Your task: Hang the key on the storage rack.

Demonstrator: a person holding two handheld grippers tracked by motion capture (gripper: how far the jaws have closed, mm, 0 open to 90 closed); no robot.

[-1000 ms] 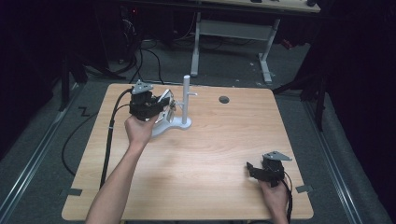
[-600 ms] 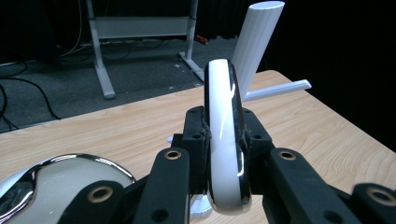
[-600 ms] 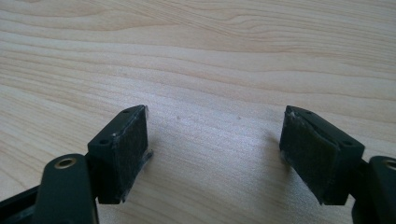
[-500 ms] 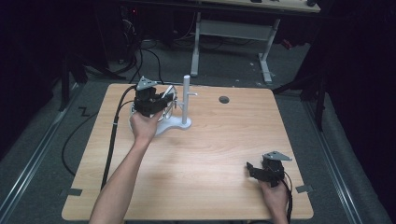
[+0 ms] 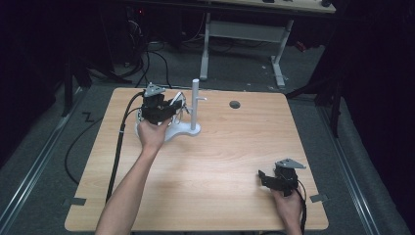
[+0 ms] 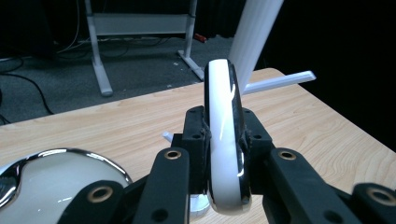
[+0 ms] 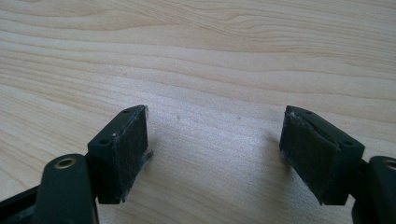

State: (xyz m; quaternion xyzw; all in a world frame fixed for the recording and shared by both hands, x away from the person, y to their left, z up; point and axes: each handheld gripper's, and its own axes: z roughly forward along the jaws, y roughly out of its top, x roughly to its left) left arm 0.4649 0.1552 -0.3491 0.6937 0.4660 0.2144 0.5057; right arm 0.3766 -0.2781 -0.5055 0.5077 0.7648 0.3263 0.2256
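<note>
Item: white headphones [image 6: 224, 140], glossy, chrome-trimmed. The left gripper [image 6: 223, 140] is clenching the headband, the band standing edge-on between the two black jaws, both pressing on its flat sides; gripping the thin band this way is probably giving the firmest hold and keeping the ear cups hanging free. One ear cup [image 6: 56, 179] is showing at the lower left of the left gripper view, just beside the jaws. In the high view the headphones [image 5: 177, 105] are being held at the far left of the desk [image 5: 215, 161], just beside the post of the stand.

Item: white stand [image 5: 195, 105]. An upright post on a rounded base, with a short side peg [image 6: 280, 80] pointing out level. It is standing on the far left part of the desk, within reach of the left hand [image 5: 151, 134]. The headband is sitting near the peg but apart from it; judged purpose: hanging the band over the peg or the post top, not yet done.

Item: right gripper [image 5: 274, 178]. Released, jaws standing wide apart with bare wood between the pads [image 7: 128, 149]. It is resting low over the near right corner, well apart from the stand, seemingly waiting out of the way.

Item: small dark disc [image 5: 235, 104], lying on the far side of the desk, untouched.
</note>
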